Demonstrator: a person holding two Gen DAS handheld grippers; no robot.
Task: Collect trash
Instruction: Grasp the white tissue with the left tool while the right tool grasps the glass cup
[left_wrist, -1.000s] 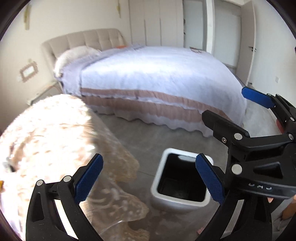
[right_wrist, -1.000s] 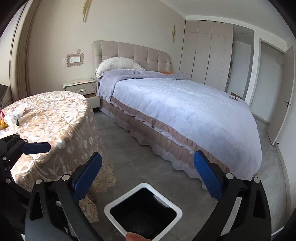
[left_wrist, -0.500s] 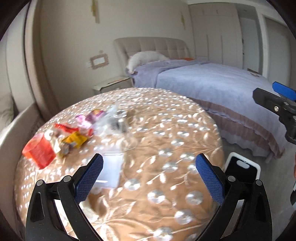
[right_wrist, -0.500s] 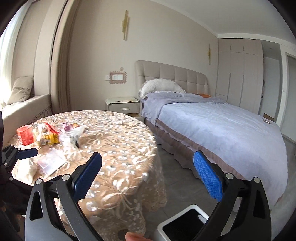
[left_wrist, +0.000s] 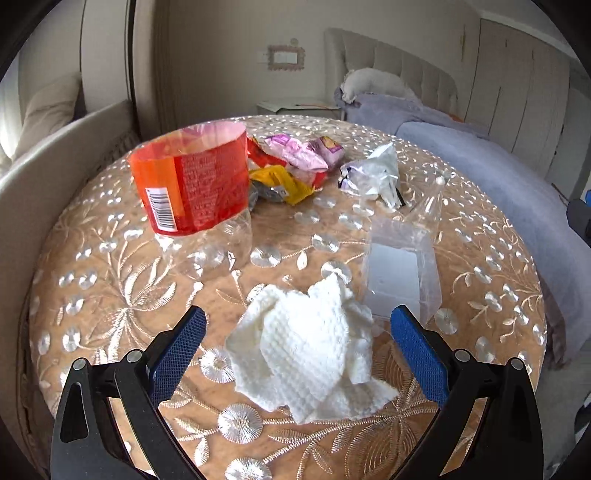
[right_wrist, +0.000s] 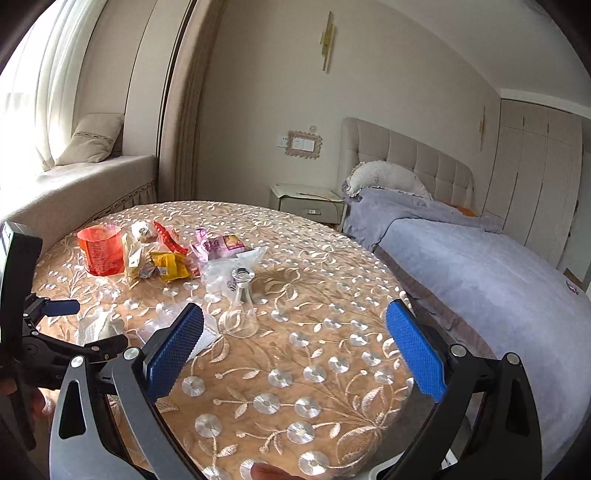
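1. Where the lavender-covered bed fills my right-hand view from two to four o'clock, the round table in its embroidered tan cloth takes the middle and lower part of both views.
2. My left gripper hangs over the table edge with its blue pads spread wide and nothing between them; my right gripper is spread just as wide, also holding nothing.
3. A crumpled white paper towel lies on the cloth directly between my left fingers, not touching either pad.
4. At ten o'clock from it stands a clear plastic cup with a red-orange label.
5. At two o'clock, just beside the towel, lies a clear plastic box.
6. Snack wrappers, pink, yellow and red, are heaped at twelve o'clock, a crumpled clear bag to their right.
7. A small glass flask stands upright near my right gripper's left pad.
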